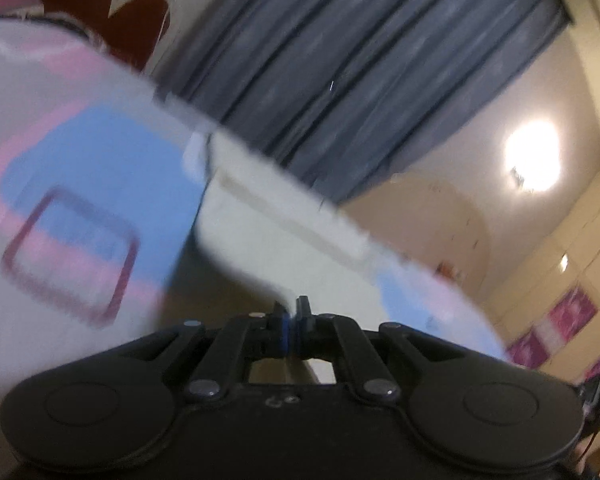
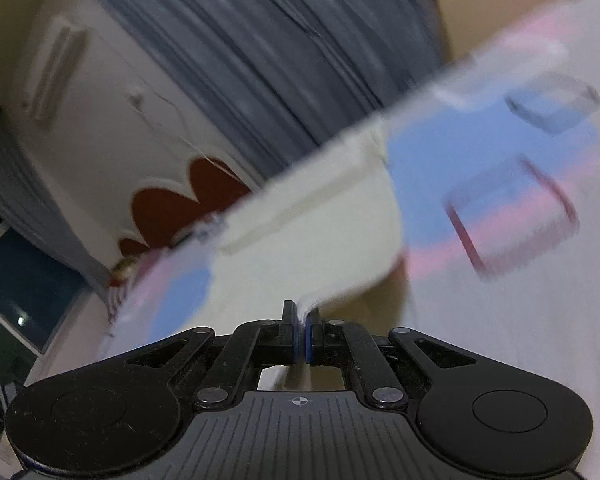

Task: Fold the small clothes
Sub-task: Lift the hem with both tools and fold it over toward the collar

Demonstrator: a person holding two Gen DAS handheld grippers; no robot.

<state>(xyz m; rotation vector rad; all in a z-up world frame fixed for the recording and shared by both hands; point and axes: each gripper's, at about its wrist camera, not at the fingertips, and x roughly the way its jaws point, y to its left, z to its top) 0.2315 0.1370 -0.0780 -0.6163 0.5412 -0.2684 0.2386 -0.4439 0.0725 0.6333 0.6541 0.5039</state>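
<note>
A small white garment [image 1: 260, 216] with blue and pink patches and a dark red square outline hangs stretched across both views, blurred by motion. My left gripper [image 1: 291, 322] is shut on a white edge of it, the cloth pinched between its blue pads. In the right wrist view the same garment [image 2: 312, 248] spreads up and to the right, and my right gripper [image 2: 302, 334] is shut on another white edge of it. Both grippers hold the cloth lifted in the air. The surface below is hidden.
Grey-blue curtains [image 1: 360, 60] hang behind the garment. A bright lamp [image 1: 534, 158] glows on the cream wall at right. A white wall with dark red shapes [image 2: 188, 204] and a dark window [image 2: 16, 292] show at left in the right wrist view.
</note>
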